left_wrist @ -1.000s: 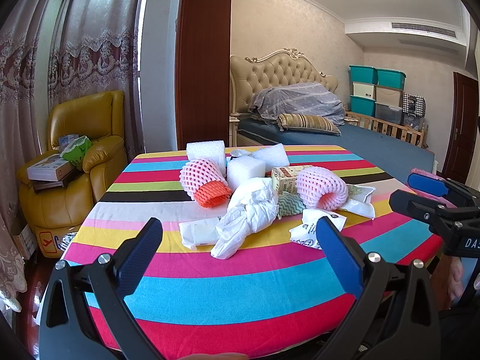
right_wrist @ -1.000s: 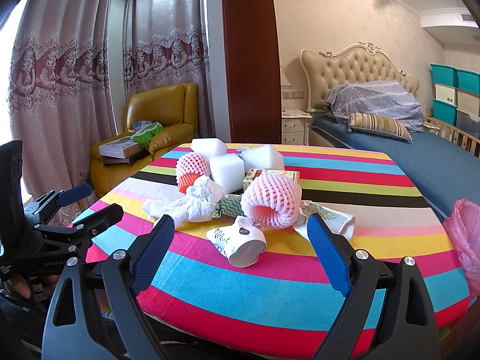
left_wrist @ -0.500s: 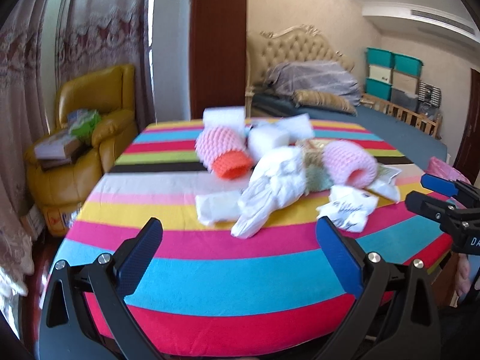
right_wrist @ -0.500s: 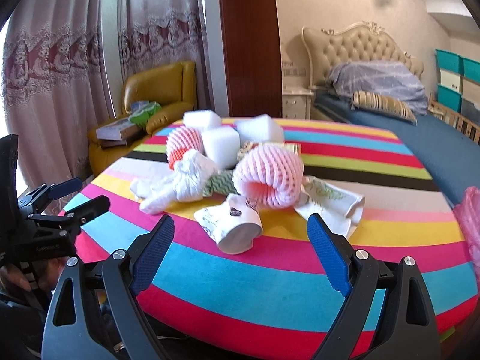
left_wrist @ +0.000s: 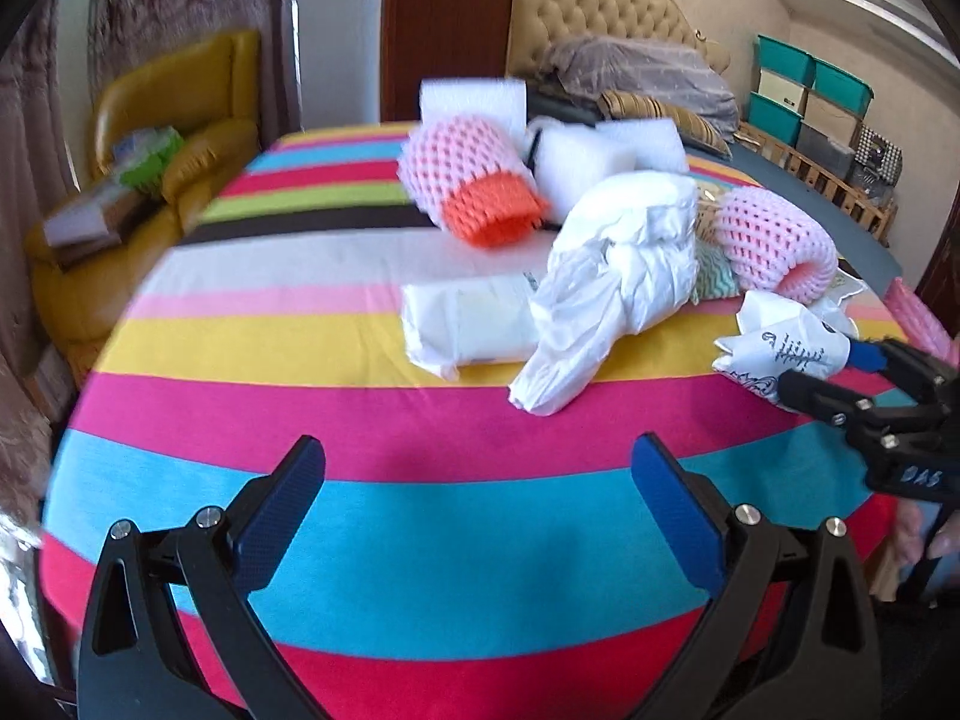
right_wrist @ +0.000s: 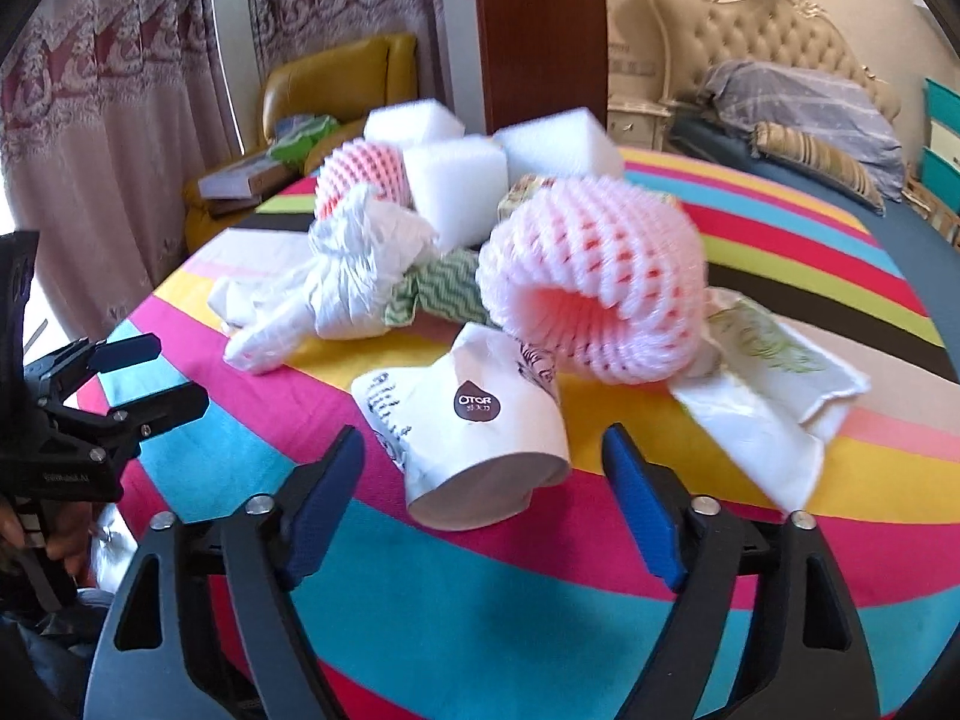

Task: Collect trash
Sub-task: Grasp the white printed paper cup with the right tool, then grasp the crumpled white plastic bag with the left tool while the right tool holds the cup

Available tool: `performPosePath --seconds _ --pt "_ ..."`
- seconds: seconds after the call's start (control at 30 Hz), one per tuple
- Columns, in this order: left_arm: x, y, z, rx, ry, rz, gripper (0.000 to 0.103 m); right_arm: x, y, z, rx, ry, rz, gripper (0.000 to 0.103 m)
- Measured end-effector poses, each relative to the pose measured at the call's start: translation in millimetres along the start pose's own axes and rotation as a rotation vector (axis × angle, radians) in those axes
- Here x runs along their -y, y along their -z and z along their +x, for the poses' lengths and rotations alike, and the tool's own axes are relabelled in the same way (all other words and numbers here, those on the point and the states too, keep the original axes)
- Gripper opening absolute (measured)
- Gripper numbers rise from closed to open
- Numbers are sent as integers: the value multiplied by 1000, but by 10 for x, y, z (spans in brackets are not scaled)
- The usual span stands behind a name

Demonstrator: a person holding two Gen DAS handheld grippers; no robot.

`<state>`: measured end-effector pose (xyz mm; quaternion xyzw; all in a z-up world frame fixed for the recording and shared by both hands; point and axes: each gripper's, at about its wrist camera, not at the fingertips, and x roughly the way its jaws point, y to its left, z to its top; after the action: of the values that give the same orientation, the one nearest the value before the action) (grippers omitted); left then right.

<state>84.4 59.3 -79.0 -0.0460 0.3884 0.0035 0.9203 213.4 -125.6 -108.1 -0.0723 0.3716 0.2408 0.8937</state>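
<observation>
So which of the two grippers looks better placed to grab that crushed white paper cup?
The right gripper, probably: the crushed white paper cup lies between its open, just-narrowing jaws, not yet touched. The left gripper hovers open over bare striped tablecloth, short of the trash.

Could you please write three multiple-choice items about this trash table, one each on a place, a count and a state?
1. Where does the crushed paper cup lie?
A. On the yellow armchair
B. In front of the right gripper, on the striped tablecloth
C. On the bed

2. How many white foam blocks are in the pile?
A. One
B. Three
C. Six

3. How does the left gripper stand?
A. Shut on the white plastic bag
B. Shut on nothing
C. Open, holding nothing

Answers: 1 B, since the cup rests on its side just ahead of the blue pads. 2 B, since three blocks show behind the pink foam nets. 3 C, since only cloth shows between its fingers, with the white plastic bag well ahead.
</observation>
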Motion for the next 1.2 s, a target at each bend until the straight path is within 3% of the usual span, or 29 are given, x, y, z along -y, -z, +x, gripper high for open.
performPosePath --seconds 0.03,0.07,0.27,0.47,0.73,0.87,1.13,1.2 --pt "-4 -38 56 -11 17 3 99 3 -2 34 -8 -9 0 55" --pt "15 -52 80 -12 21 11 99 2 -4 46 -4 -17 -4 53" --pt "174 -272 198 14 28 59 99 48 16 -155 75 -1 -21 52" --pt "456 -558 258 98 14 143 98 224 74 -449 161 -2 35 52" --pt "707 -892 487 122 25 167 91 408 251 -679 207 37 71 52" --pt "804 -940 414 172 -22 204 92 518 298 -728 224 46 107 52" --pt "749 -932 451 147 8 169 93 602 329 -735 244 37 139 52" --pt "815 -971 543 140 24 177 88 627 339 -741 246 38 148 52"
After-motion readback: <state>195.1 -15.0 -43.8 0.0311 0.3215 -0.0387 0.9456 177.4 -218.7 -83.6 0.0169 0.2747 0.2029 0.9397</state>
